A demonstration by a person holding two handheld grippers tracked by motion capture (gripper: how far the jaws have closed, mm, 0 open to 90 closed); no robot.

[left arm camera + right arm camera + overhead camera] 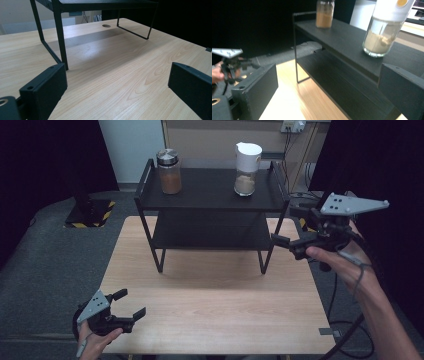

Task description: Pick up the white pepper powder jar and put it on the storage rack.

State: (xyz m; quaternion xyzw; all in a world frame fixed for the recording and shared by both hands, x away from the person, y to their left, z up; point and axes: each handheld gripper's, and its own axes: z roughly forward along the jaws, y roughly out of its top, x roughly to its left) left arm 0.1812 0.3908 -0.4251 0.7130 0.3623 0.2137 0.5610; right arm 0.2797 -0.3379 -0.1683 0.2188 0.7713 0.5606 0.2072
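High view shows the table (210, 320), and on it a black rack (210, 190) at 12 o'clock. On the rack top stand two jars: a white-lid jar (247, 169) at 1 o'clock and a metal-lid jar (169, 171) at 11 o'clock. The right gripper (286, 244) is released, jaws wide and empty, near the rack's right end and pointing to the white-lid jar (384, 30). The left gripper (129, 304) is also released, resting low at 7 o'clock. The jar seems glass, partly filled with powder, so probably rather heavy, stiff, slippery and fragile. It is best to take it around the clear body, under the lid.
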